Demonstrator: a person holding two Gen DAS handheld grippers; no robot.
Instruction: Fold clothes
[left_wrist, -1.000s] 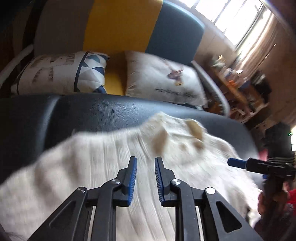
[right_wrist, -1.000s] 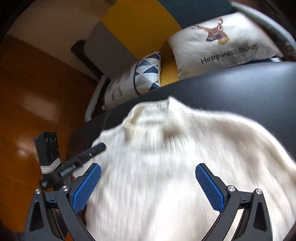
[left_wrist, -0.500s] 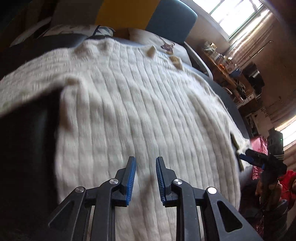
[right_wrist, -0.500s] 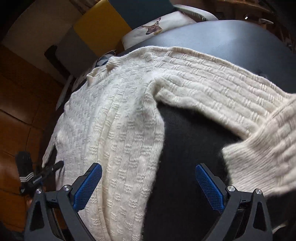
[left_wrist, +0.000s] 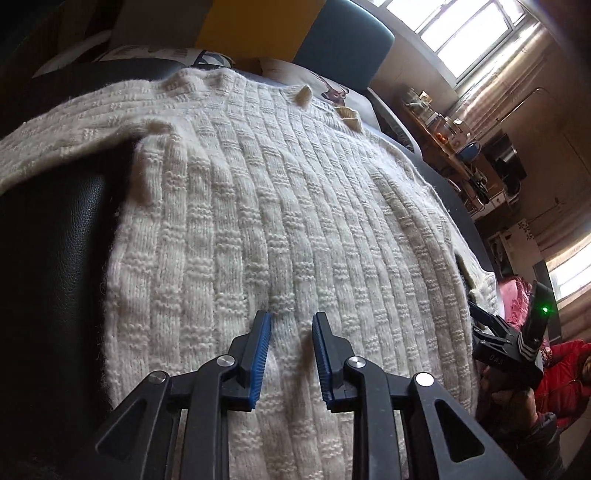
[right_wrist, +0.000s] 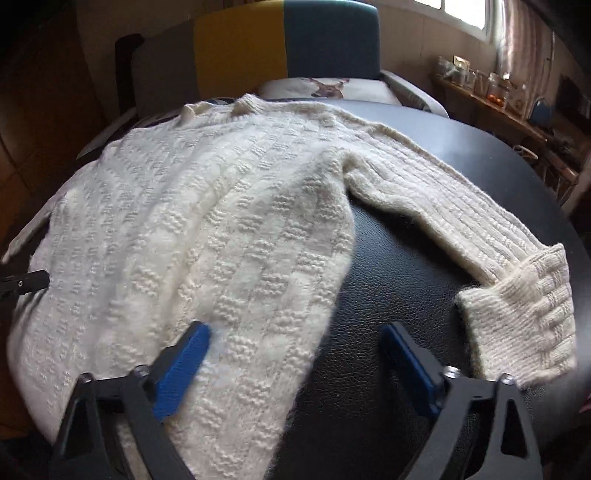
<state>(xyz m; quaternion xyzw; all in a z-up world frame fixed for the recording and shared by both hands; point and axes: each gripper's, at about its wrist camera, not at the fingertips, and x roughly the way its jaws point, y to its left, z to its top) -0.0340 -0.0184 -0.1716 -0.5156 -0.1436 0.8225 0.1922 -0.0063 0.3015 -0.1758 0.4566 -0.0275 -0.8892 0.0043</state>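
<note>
A cream knitted sweater lies spread flat on a black leather surface, its collar toward twelve o'clock in both wrist views. In the right wrist view one sleeve runs out toward three o'clock and ends in a ribbed cuff lying on the bare leather.

The left gripper hovers over the lower body of the sweater with a narrow gap between its blue pads, nothing held between them. The right gripper is spread wide (one blue pad over the knit at seven o'clock, the other over bare leather at five o'clock) and grips nothing.

Beyond the collar, at twelve o'clock, stands a sofa with a yellow and blue back, a deer-print cushion on its seat.
</note>
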